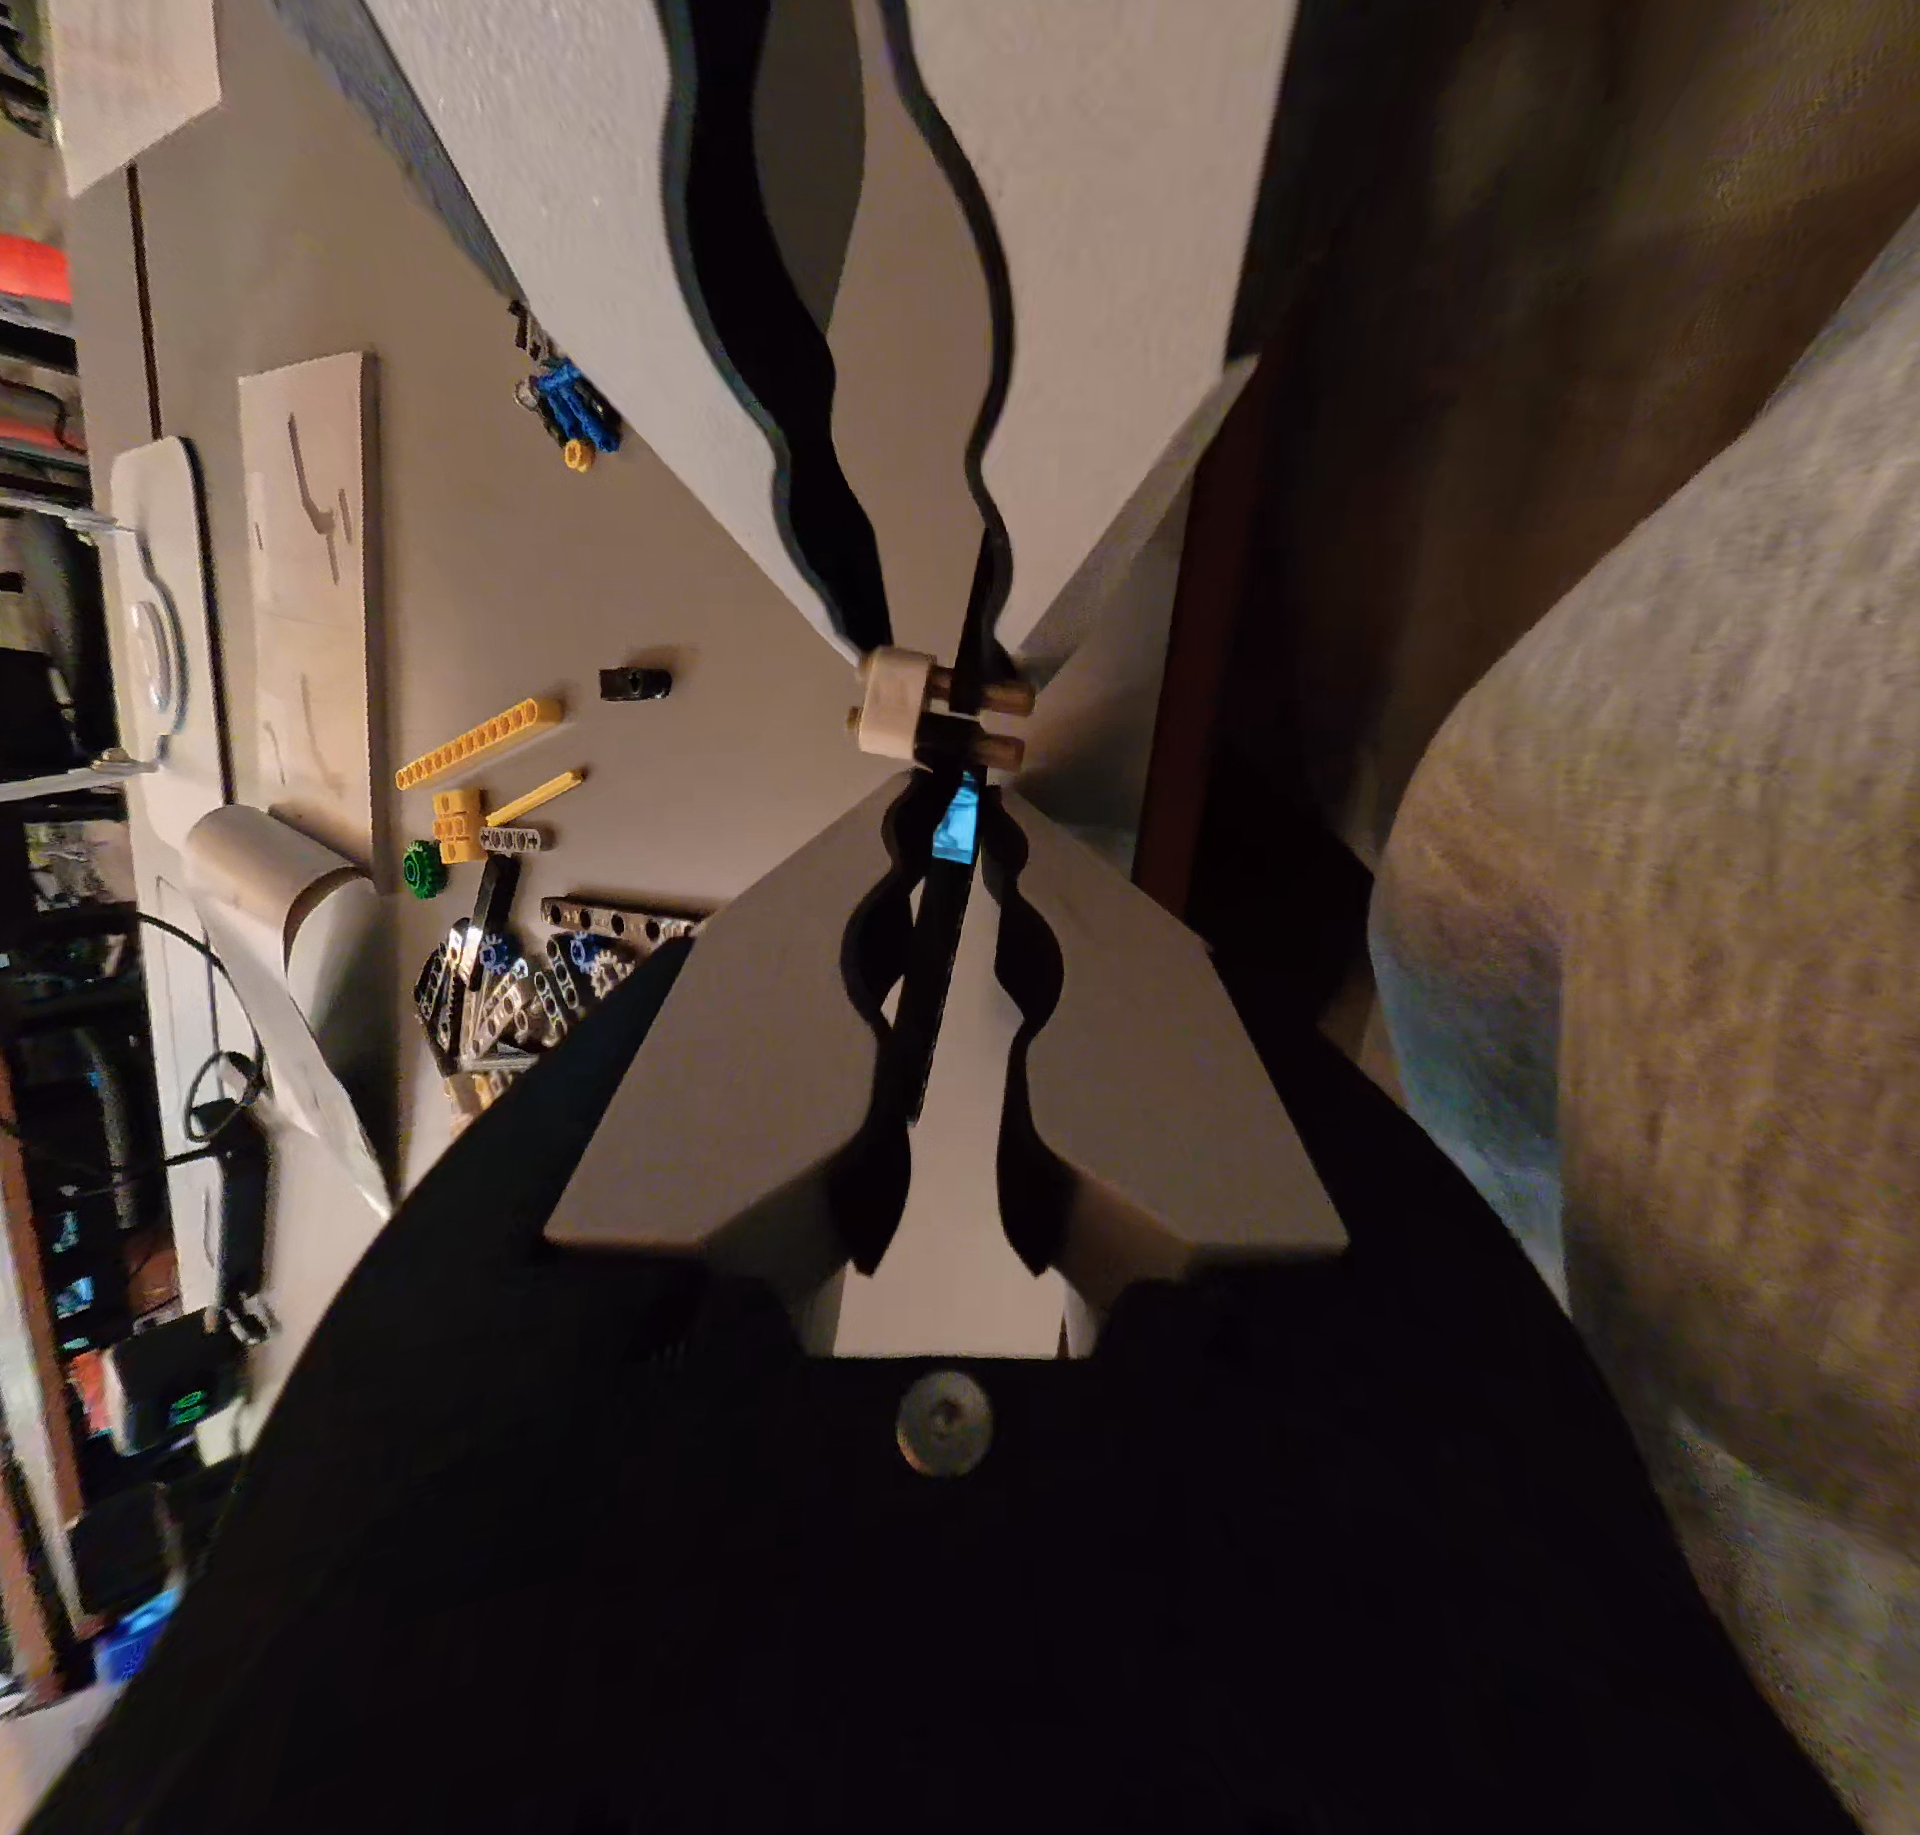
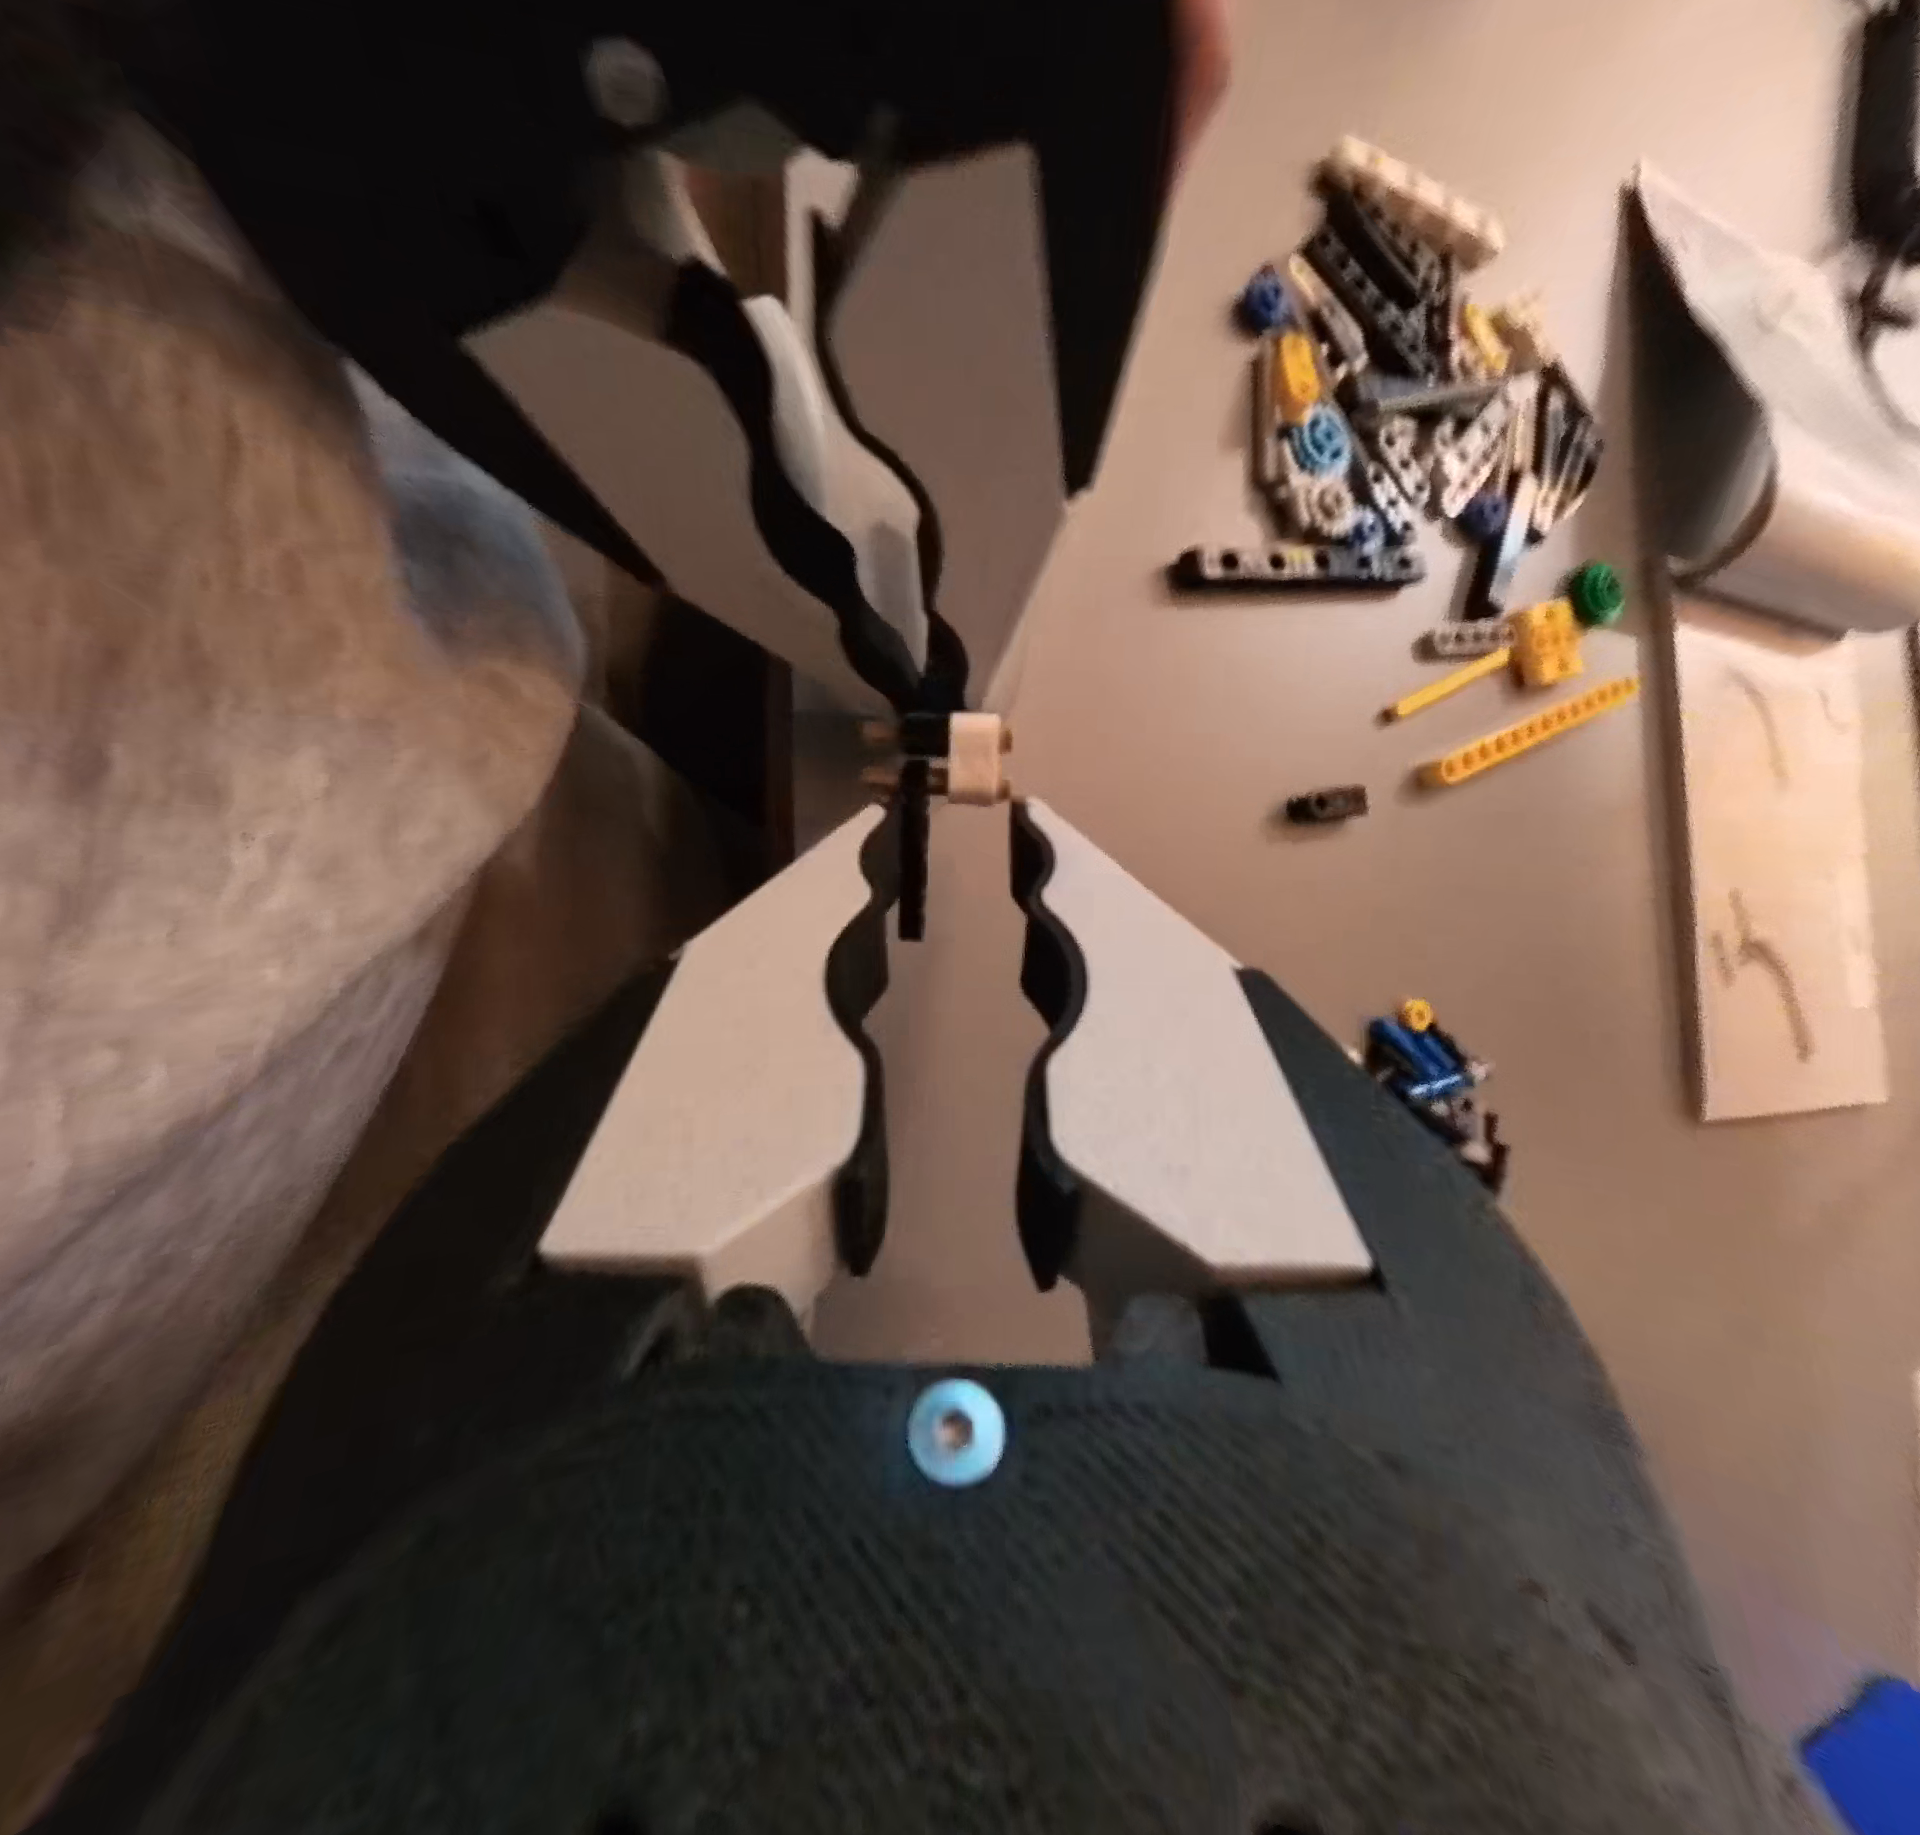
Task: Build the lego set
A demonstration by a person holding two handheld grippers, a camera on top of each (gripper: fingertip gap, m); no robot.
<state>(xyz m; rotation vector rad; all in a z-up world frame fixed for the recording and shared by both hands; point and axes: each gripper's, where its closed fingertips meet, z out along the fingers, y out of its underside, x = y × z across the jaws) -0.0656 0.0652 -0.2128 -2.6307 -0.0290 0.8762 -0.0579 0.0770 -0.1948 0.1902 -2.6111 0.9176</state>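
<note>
My left gripper [image 1: 951, 788] is shut on a long black beam [image 1: 940, 954], held edge-on above the tan table [image 1: 665, 580]. A beige connector [image 1: 894, 710] with tan pins sits on the beam's end, pins through the beam. My right gripper [image 1: 940, 637] comes from above, tip to tip with the left. In the right wrist view my right gripper [image 2: 954, 814] has its jaws narrowly apart, bracketing the beige connector [image 2: 977, 762] and the black beam [image 2: 912, 871]. The left gripper [image 2: 940, 679] pinches the beam from above.
Loose parts lie on the table: a yellow beam [image 2: 1527, 731], a green gear [image 2: 1595, 592], a small black piece [image 2: 1325, 803], a pile of grey and black parts [image 2: 1434, 403], a blue sub-assembly [image 2: 1423, 1068] and paper sheets [image 2: 1766, 902]. A person's clothing [image 2: 208, 746] is close by. My left and right fingertips are right by each other. From either gripper's tips it is about 15 cm to the blue sub-assembly [image 2: 1423, 1068].
</note>
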